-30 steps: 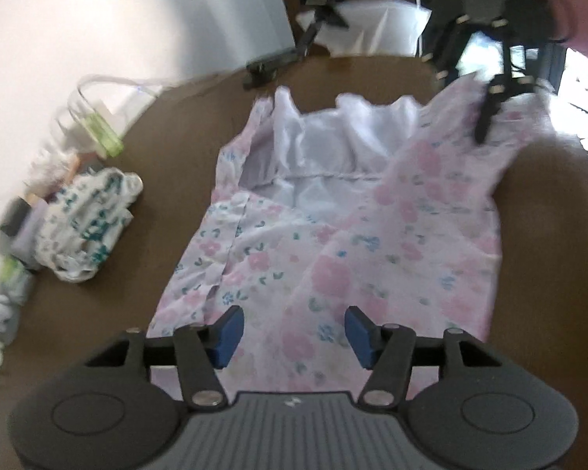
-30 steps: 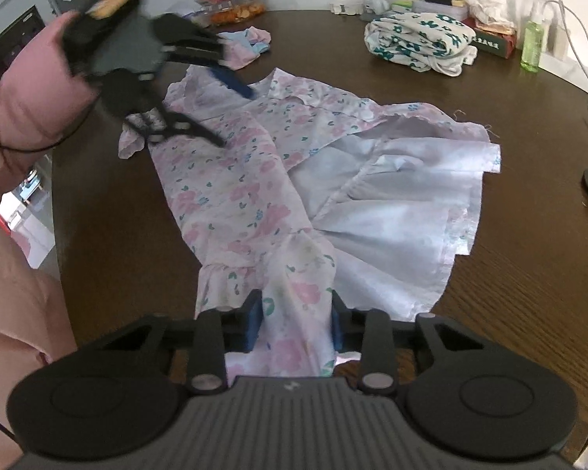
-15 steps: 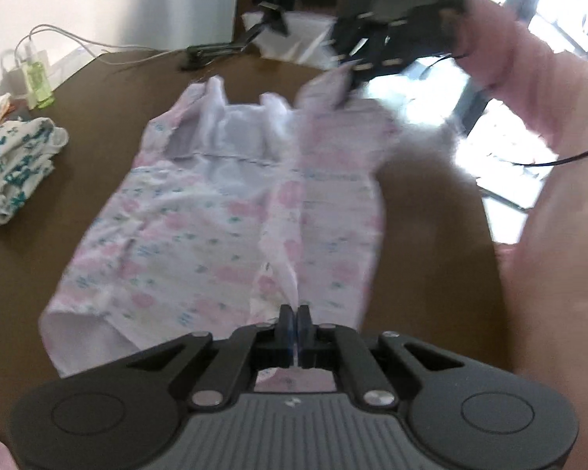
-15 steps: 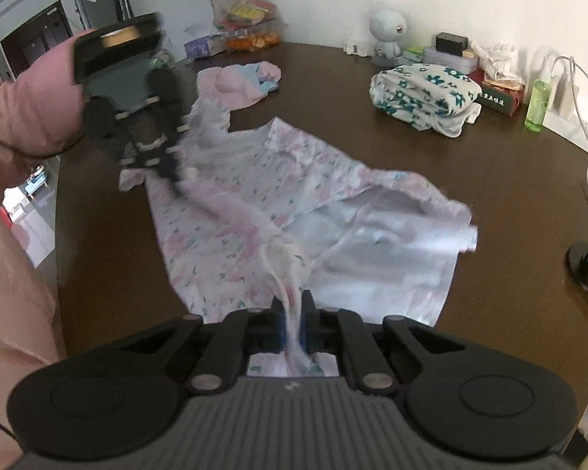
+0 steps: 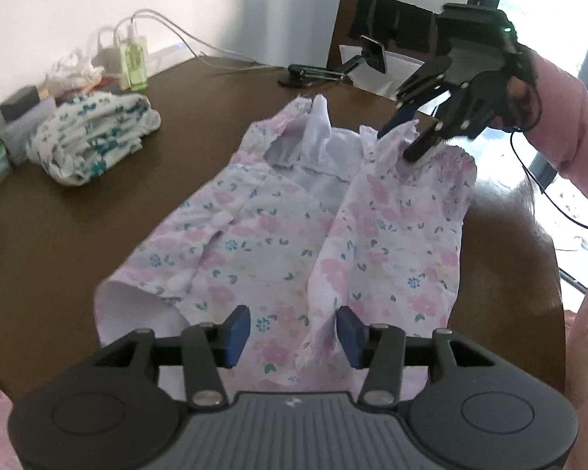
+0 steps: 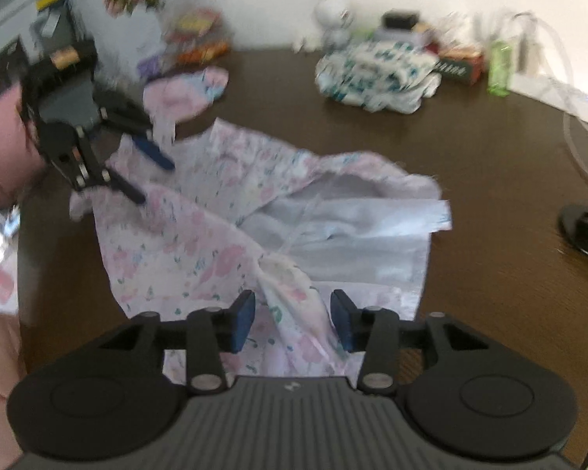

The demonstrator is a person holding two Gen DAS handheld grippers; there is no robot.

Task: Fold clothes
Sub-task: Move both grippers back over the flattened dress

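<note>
A small dress (image 5: pixel 388 235) with pink flowers and tiny blue ones is spread flat on the brown worktop (image 5: pixel 78 215). One side is folded over the middle, so a long fold is seen down it. The plain white inside (image 6: pixel 356 235) is shown at one end. Its edges are wrinkled and bumpy.

Opposed views (close) share dress (image 5: pixel 278 243).

Brown table (image 5: pixel 78 215), floral garment (image 5: pixel 278 243), folded clothes (image 5: pixel 94 133)
</note>
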